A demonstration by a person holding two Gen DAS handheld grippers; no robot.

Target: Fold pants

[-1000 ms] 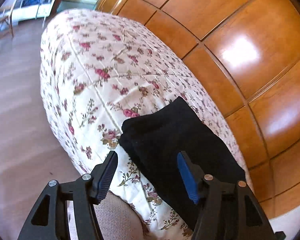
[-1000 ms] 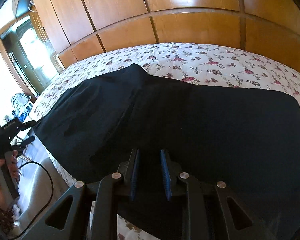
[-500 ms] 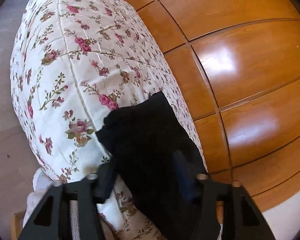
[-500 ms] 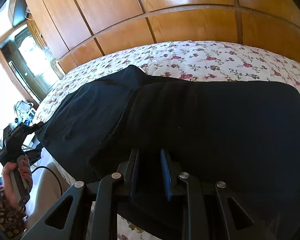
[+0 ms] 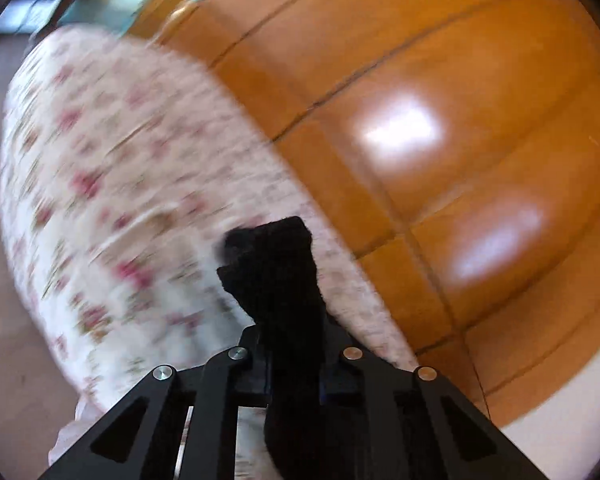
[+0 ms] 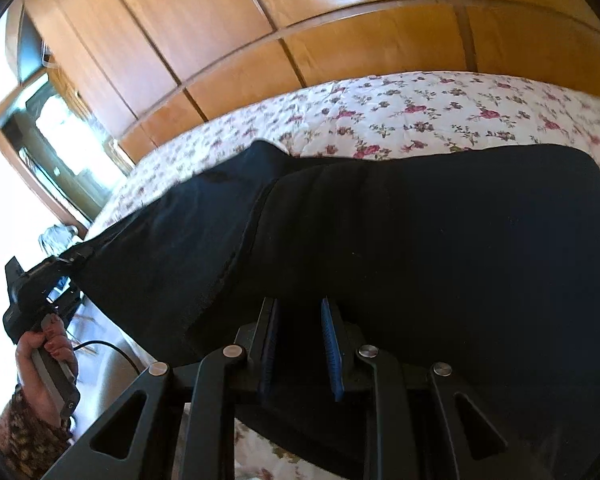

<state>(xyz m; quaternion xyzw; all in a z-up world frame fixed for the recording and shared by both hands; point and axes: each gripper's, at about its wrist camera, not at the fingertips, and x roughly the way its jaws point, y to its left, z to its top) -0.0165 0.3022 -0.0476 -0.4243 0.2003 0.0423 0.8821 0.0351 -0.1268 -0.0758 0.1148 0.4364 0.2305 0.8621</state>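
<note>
A floral bedspread (image 6: 440,108) lies beside glossy wooden wardrobe panels (image 5: 440,92).

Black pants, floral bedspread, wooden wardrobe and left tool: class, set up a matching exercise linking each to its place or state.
Things:
1. black pants
2. floral bedspread
3. wooden wardrobe
4. left tool

Places or states:
A. stands behind the bed
B. closing, with dark cloth between its fingers
C. spread over the bed
D. lies under the dark garment

Pairs: 1-C, 2-D, 3-A, 4-B
</note>
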